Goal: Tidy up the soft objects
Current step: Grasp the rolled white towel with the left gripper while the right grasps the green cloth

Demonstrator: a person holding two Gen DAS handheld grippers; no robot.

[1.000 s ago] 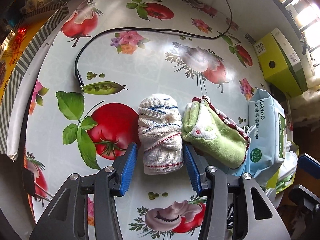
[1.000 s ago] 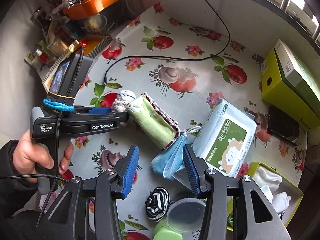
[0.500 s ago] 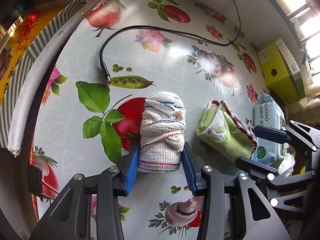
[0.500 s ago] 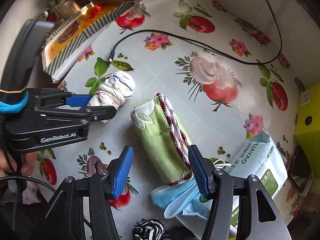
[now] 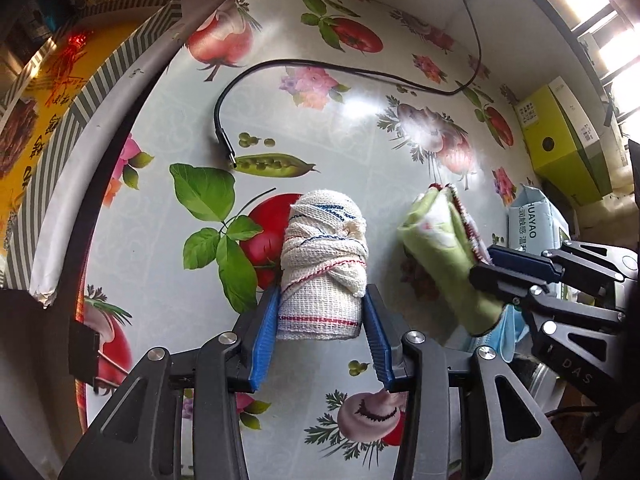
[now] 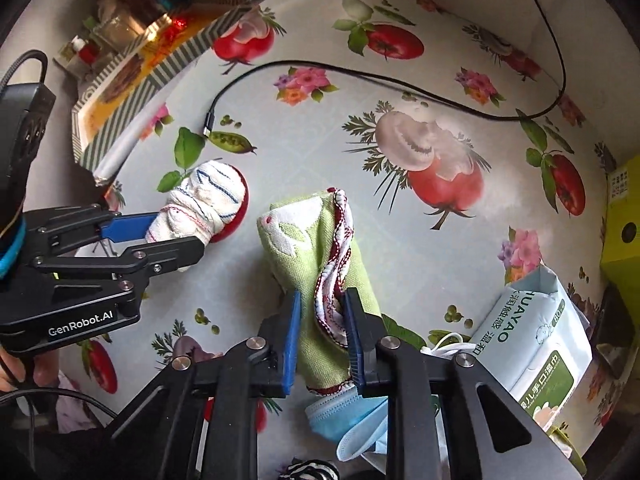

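A rolled white cloth with red and blue stripes [image 5: 324,268] lies on the fruit-print tablecloth [image 5: 360,128]. My left gripper [image 5: 322,300] is shut on its near end; it also shows in the right wrist view [image 6: 160,236], holding the white roll [image 6: 204,200]. A rolled green towel with red trim [image 6: 316,256] lies beside it. My right gripper [image 6: 320,300] is shut on the towel's near part. In the left wrist view the green towel [image 5: 444,248] sits right of the white roll, with the right gripper's fingers [image 5: 516,264] on it.
A black cable [image 6: 360,76] crosses the far table. A wet-wipe pack [image 6: 536,332] and a blue face mask [image 6: 352,420] lie at right, near a yellow-green box [image 5: 560,144]. A striped tray [image 6: 132,80] and clutter stand at the left edge.
Both grippers closed: the left onto the white roll, the right onto the green towel. The white roll and the green towel, touching before, now lie apart.
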